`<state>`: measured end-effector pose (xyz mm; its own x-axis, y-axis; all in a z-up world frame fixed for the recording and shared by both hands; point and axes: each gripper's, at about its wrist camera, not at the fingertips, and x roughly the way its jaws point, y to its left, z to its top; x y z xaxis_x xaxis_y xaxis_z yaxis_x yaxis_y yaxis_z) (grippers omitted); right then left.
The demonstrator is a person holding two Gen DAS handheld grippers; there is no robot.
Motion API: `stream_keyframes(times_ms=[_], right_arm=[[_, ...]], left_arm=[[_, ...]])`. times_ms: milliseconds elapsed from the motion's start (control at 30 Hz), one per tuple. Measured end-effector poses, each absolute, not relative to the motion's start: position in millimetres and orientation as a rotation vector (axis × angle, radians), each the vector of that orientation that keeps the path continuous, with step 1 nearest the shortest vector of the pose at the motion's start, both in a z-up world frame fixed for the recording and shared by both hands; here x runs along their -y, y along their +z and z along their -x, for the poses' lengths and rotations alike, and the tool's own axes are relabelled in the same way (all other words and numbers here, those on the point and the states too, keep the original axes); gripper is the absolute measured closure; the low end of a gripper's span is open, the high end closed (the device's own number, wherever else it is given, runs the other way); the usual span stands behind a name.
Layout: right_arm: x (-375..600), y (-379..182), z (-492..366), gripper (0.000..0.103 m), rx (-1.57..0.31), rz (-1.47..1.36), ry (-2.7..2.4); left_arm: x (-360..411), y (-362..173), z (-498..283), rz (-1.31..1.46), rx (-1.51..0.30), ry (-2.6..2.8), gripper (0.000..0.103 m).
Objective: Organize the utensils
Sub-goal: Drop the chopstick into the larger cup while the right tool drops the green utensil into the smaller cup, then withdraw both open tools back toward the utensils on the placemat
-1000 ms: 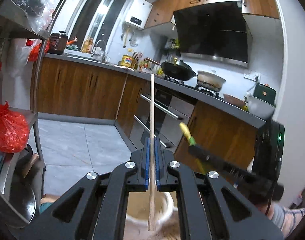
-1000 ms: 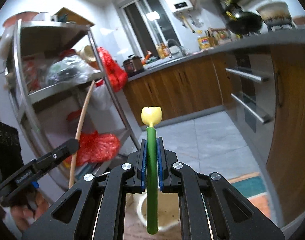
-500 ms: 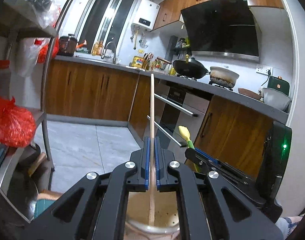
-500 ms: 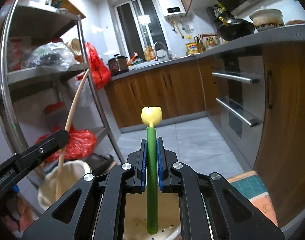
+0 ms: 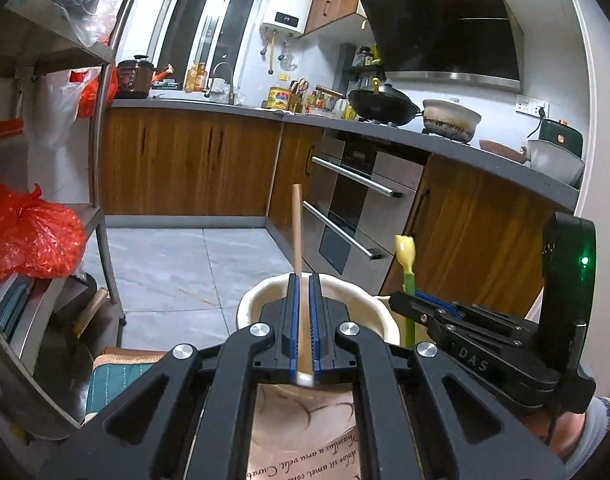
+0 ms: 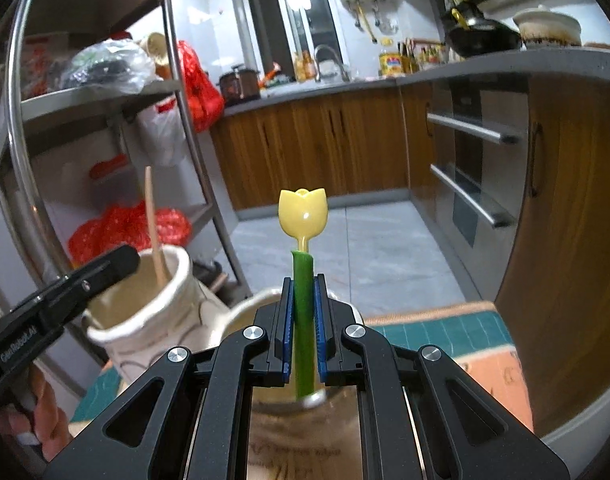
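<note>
A thin, pale wooden chopstick (image 5: 297,236) stands nearly upright, its lower part down inside a cream ceramic holder (image 6: 153,312) with a flared rim and looping dark line marks on its wall. Just beside that holder, to its right in the right wrist view, a utensil with a green handle (image 6: 303,320) and a yellow tulip-shaped tip (image 6: 303,213) also stands upright, tulip end up. Its lower end reaches into a second cream holder (image 6: 241,312), whose front carries cursive lettering. The two holders stand close together, possibly touching.

Home kitchen: wok (image 5: 383,101) on stove, built-in oven (image 5: 357,204), wooden cabinets (image 5: 185,164).
</note>
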<state>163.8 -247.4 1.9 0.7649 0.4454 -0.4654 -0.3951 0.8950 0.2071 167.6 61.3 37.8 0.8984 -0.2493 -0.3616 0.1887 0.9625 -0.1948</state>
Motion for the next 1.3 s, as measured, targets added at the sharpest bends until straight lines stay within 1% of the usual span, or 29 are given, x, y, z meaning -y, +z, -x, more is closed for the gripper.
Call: stream_keyframes(times_ms=[133,200,233,267,300,400,433,467,500,567,600,633,667,700,733,767,800,833,900,1000,1300], right_arm=[[249.5,-1.7,-161.7,0.092,-0.554,-0.095,0.459],[250.5,-1.5,-160.2,0.091,-0.555,-0.088,0.457],[251.4,-0.5,-158.8,0.09,-0.553,-0.087,0.454],[252.6,0.8,-156.8,0.085,-0.551,-0.089,0.457],[254.6,2.2,-154.7,0.081,-0.548,-0.092,0.46],[258.6,7.4,-150.5,0.08,-0.536,-0.09,0.461],[261.1,9.5,-147.6,0.079,-0.532,-0.09,0.459],[264.7,11.9,-144.4,0.075,-0.528,-0.096,0.46],[268.7,14.6,-141.4,0.07,-0.523,-0.103,0.463],[275.1,19.9,-136.7,0.066,-0.513,-0.108,0.464],[280.3,24.1,-132.0,0.063,-0.501,-0.11,0.464],[283.6,27.2,-129.2,0.06,-0.494,-0.112,0.466],[287.9,31.2,-125.2,0.054,-0.486,-0.111,0.47],[289.9,34.4,-123.4,0.045,-0.481,-0.111,0.472],[295.1,39.3,-117.8,0.04,-0.47,-0.109,0.479],[298.7,43.2,-114.4,0.032,-0.46,-0.11,0.486],[302.9,47.2,-109.6,0.025,-0.447,-0.111,0.495],[306.2,50.1,-106.4,0.022,-0.439,-0.108,0.499],[313.6,56.4,-98.0,0.013,-0.422,-0.093,0.501],[323.6,61.2,-88.5,0.007,-0.413,-0.075,0.5],[349.3,59.4,-68.0,0.005,-0.421,-0.005,0.451]], left_arm=[[-61.5,40.8,-164.2,0.153,-0.397,-0.217,0.097],[-59.6,44.5,-162.3,0.144,-0.392,-0.21,0.088],[-59.3,47.1,-159.9,0.136,-0.385,-0.2,0.075],[-58.8,49.6,-157.7,0.133,-0.379,-0.195,0.067],[-57.5,52.2,-155.4,0.132,-0.372,-0.196,0.066],[-56.1,57.9,-149.1,0.12,-0.366,-0.192,0.063],[-55.0,60.2,-146.0,0.111,-0.365,-0.187,0.056],[-54.1,62.3,-143.2,0.104,-0.362,-0.184,0.049],[-53.8,64.1,-141.2,0.099,-0.358,-0.181,0.047],[-52.4,67.6,-134.4,0.083,-0.35,-0.176,0.042],[-52.0,69.6,-130.7,0.076,-0.348,-0.173,0.04],[-52.4,71.4,-127.7,0.073,-0.346,-0.172,0.033],[-52.2,73.6,-123.8,0.071,-0.342,-0.17,0.027],[-52.0,75.7,-120.3,0.072,-0.338,-0.17,0.024],[-52.0,77.4,-117.2,0.073,-0.335,-0.171,0.018],[-51.1,79.4,-113.8,0.072,-0.333,-0.171,0.013],[-49.9,81.1,-111.2,0.07,-0.332,-0.168,0.01],[-48.8,82.4,-107.3,0.066,-0.329,-0.16,0.006],[-47.7,84.0,-102.1,0.058,-0.324,-0.15,0.006],[-45.6,85.1,-95.2,0.047,-0.321,-0.127,0.006],[-37.8,79.1,-82.5,0.019,-0.366,-0.083,0.006]])
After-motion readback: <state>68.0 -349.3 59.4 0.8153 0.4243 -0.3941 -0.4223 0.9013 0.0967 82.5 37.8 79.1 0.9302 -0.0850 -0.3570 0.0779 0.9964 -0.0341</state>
